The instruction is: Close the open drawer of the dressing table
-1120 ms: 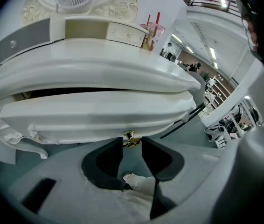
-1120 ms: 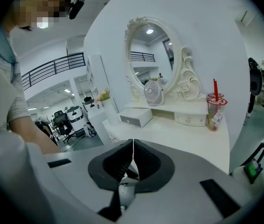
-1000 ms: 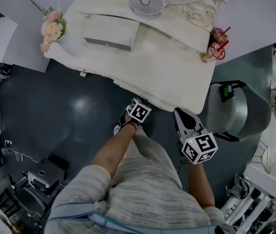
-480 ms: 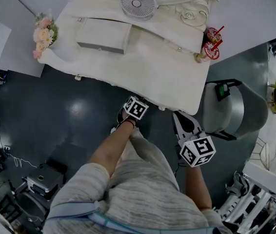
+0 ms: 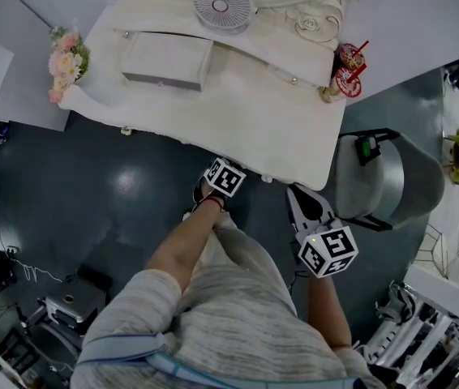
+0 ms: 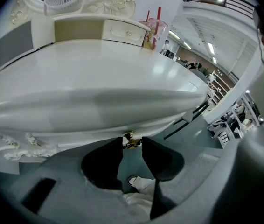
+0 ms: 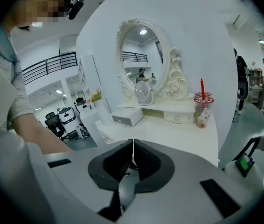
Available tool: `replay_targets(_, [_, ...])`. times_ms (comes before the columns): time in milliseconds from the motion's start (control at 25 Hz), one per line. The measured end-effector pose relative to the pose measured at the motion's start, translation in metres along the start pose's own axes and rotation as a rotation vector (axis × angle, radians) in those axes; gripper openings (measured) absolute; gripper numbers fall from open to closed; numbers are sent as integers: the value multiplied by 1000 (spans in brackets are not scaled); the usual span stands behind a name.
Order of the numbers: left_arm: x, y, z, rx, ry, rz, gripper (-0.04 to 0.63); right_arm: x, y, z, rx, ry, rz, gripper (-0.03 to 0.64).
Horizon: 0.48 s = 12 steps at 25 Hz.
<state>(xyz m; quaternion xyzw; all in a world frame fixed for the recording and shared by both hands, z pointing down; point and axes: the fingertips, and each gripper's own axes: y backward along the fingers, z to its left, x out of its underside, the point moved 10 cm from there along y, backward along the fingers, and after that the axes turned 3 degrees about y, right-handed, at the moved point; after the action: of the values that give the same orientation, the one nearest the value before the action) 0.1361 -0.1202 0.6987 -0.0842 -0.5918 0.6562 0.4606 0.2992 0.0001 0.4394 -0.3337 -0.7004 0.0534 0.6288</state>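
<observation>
Plainly the left gripper's (image 6: pixel 132 140) fingers (image 6: pixel 106 164) stand part-way apart, pinching a brass knob (image 6: pixel 130 143) under the dressing table's (image 5: pixel 278 128) front edge. The right gripper (image 7: pixel 133 158), pressed together on nothing, hangs back. Over the last second little has changed: both grippers keep their places, so the closing looks unfinished. The open drawer (image 5: pixel 167 59), a shallow white box, still juts forward below the mirror (image 7: pixel 143 55), at the tabletop's back left.
</observation>
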Motion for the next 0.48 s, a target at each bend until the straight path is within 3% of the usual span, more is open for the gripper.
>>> replay_targets(480, [1,16,-2,-25,-41,-49,140,-10,-8,7,-16,14,-6,11])
